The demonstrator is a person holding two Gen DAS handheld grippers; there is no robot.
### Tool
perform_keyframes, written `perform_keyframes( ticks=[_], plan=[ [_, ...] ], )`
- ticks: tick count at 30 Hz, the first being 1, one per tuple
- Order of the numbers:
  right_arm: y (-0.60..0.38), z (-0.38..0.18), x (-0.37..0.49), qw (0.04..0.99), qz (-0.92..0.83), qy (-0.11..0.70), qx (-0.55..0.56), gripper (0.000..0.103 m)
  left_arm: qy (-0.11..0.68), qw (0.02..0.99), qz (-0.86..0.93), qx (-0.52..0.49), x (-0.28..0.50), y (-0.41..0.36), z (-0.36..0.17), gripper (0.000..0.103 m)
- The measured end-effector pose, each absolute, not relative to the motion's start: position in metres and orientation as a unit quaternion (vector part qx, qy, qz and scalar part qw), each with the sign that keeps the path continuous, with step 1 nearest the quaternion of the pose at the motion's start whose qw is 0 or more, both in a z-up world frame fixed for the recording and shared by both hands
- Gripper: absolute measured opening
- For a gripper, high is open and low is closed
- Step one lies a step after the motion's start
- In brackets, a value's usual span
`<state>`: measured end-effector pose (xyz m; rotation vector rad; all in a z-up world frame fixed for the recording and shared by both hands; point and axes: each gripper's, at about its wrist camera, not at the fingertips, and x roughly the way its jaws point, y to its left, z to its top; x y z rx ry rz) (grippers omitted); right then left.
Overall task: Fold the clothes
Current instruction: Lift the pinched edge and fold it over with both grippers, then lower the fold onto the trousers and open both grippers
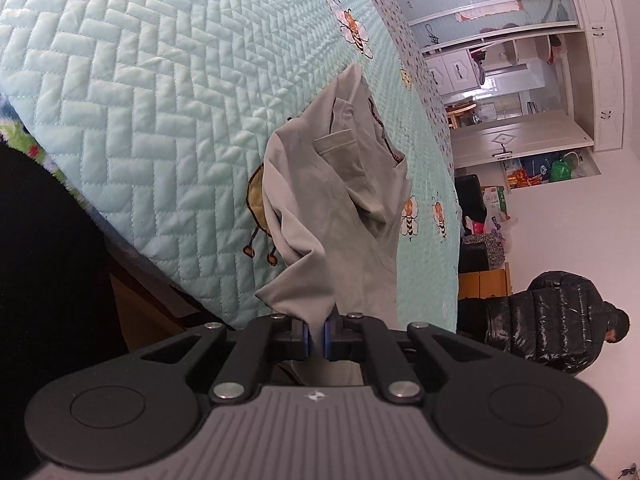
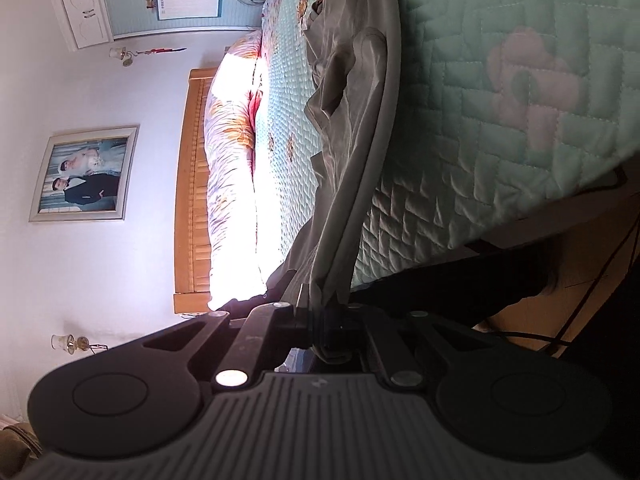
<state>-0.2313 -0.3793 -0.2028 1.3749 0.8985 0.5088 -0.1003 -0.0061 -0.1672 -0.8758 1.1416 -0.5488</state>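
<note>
Both grippers are clamped on the same pale grey cotton garment (image 1: 340, 200). The left gripper (image 1: 316, 338) has its blue-padded jaws pinched nearly together on a bunched corner, and the cloth trails away from it over the mint-green quilted bedspread with bee pictures (image 1: 160, 100). The right gripper (image 2: 328, 334) is squeezed onto another edge, fabric stretching far across the bed. A person in a shiny black puffer jacket (image 1: 544, 320) stands at right.
</note>
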Motion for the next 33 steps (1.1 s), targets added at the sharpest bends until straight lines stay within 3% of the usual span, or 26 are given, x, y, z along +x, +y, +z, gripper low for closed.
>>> perform_keyframes(
  ticks=[12,22,27,33],
  plan=[
    [-0.403,-0.189,-0.207,0.631,0.245,0.337,0.654,0.004,0.475,0.710,-0.275,-0.442,-0.060,-0.024,-0.138,0.005],
    [-0.454,-0.157,-0.114,0.642,0.261,0.246,0.677,0.004,0.427,0.726,-0.326,-0.430,0.047,-0.093,-0.097,0.005],
    [-0.483,-0.178,-0.045,0.646,0.246,0.231,0.685,0.004,0.441,0.743,-0.300,-0.405,0.109,-0.135,-0.112,0.005],
    [-0.507,-0.240,0.030,0.627,0.198,0.258,0.708,0.004,0.476,0.757,-0.251,-0.372,0.176,-0.173,-0.160,0.006]
  ],
)
